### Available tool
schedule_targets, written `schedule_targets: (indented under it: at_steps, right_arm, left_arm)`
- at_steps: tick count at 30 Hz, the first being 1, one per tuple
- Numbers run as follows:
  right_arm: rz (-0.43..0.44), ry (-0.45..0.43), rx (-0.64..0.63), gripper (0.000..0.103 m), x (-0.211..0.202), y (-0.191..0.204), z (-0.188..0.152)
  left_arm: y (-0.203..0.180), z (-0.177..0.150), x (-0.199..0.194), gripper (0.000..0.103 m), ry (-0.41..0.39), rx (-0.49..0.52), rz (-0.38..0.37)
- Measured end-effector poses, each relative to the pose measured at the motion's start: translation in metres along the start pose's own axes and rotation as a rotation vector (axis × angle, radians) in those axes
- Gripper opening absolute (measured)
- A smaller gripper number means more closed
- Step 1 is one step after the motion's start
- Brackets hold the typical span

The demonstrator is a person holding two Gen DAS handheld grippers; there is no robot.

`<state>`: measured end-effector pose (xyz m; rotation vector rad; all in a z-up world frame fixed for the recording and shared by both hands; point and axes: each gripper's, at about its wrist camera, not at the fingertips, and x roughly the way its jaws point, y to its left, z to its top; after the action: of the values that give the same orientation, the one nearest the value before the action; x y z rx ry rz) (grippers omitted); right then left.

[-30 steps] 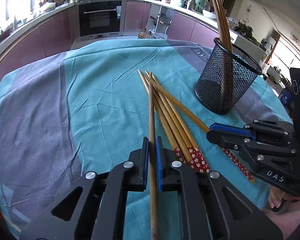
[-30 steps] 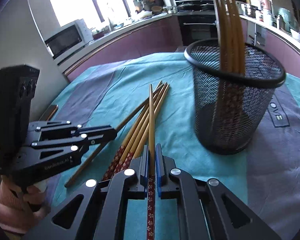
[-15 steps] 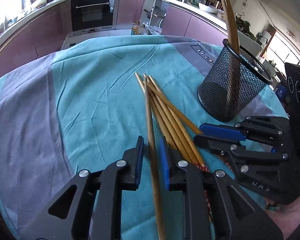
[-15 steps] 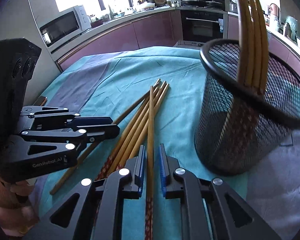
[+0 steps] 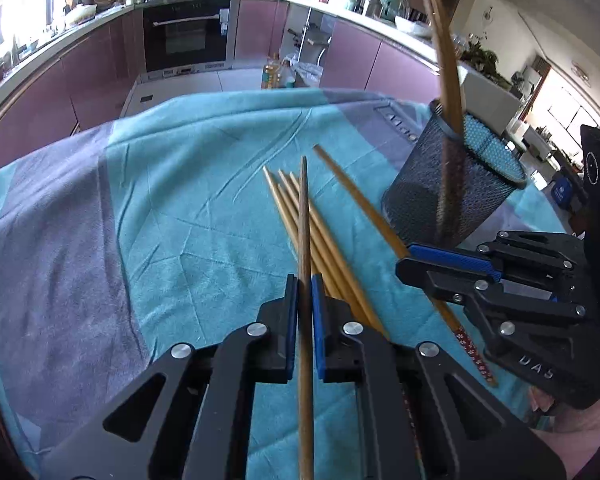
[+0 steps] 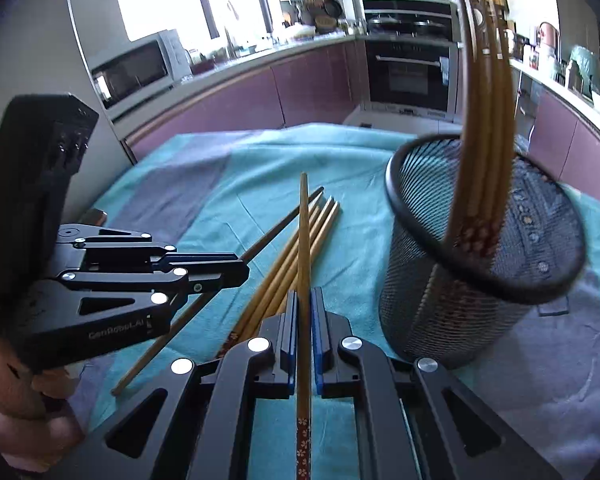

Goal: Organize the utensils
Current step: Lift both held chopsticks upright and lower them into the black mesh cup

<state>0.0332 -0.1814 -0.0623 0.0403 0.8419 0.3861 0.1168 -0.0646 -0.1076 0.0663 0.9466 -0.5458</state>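
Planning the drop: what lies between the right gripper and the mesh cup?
Only bare teal cloth, in the right wrist view, between right gripper and mesh cup.

Right claw (image 6: 305, 312) closed on a single chopstick (image 6: 303, 248), tip pointing away, floral end trailing back between the blue pads. Loose chopsticks (image 6: 296, 256) fanned on the teal cloth (image 6: 340, 160) just beneath. Black mesh holder (image 6: 480, 272) to the right, upright, chopsticks (image 6: 486, 112) standing inside. Left claw (image 6: 236, 270) at left, pinching another chopstick (image 6: 284, 216).
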Motion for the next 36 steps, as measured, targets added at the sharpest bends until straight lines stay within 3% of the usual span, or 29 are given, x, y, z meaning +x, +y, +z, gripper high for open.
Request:
schedule_targets:
  at_steps: [15,18,36]
  right_arm:
    - [-0.011,-0.189,-0.004,0.006,-0.083,-0.016,0.013]
    - [-0.014,-0.225,0.0,0.006,-0.096,-0.021,0.018]
    - [-0.048,-0.406,-0.023,0.006,-0.154,-0.038,0.061]
  left_arm:
    - [-0.023,0.015,-0.097,0.008,-0.197,0.065,-0.118]
    - [-0.029,0.02,-0.116,0.008,-0.249,0.079,-0.093]
    - [-0.066,0.083,-0.168,0.008,-0.433,0.08,-0.25]
